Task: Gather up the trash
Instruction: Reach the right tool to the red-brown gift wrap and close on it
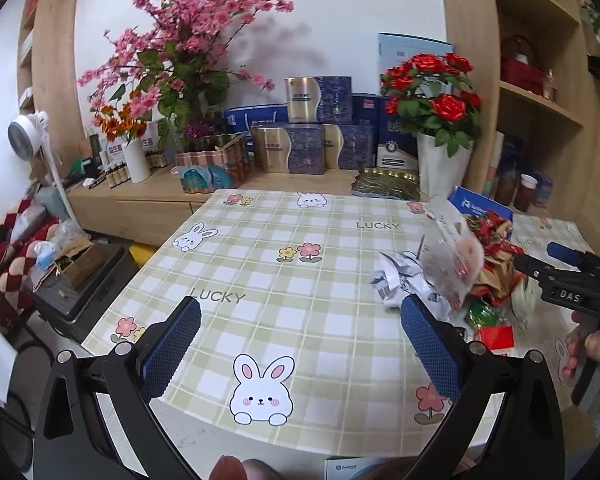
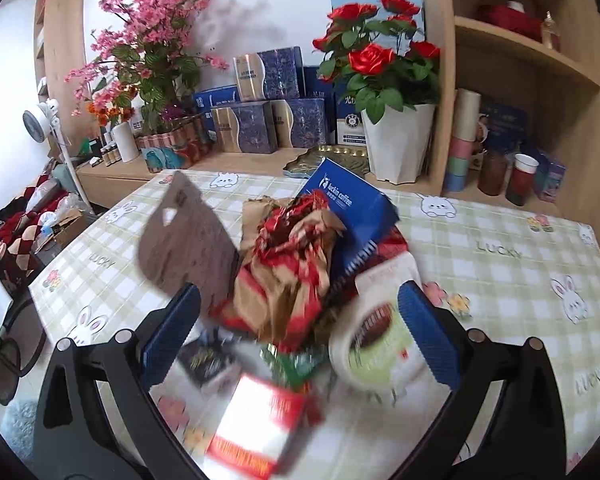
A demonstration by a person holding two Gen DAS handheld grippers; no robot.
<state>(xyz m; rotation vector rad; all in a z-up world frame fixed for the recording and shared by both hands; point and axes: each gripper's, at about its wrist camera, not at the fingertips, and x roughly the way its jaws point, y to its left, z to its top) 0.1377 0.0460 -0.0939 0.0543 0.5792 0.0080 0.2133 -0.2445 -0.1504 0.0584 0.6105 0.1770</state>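
Hovering over the near edge of the checked tabletop (image 1: 300,280), the left gripper (image 1: 300,354) has its blue fingers (image 1: 172,352) spread wide with nothing between them. The trash pile (image 1: 488,276) lies toward the right edge of the tabletop: crumpled white paper (image 1: 396,280), red and brown wrappers, and a translucent plastic bag (image 1: 452,256) blurred above it. The right gripper (image 2: 300,344) also stands wide open, holding nothing, its fingers (image 2: 428,340) flanking the pile's near side. Only the right wrist view shows the pile closely: crumpled red-and-brown paper (image 2: 292,276), a blue coffee bag (image 2: 352,216) behind it, a white cup (image 2: 376,344), a red-and-white box (image 2: 256,428) nearest the camera, and a blurred brown sheet (image 2: 184,244) at the left. Only the left wrist view shows the right gripper from outside, with a hand (image 1: 596,356) on its handle. Behind the far edge, a white pot of red roses (image 2: 396,140) and stacked blue boxes (image 1: 300,136) crowd the shelf.
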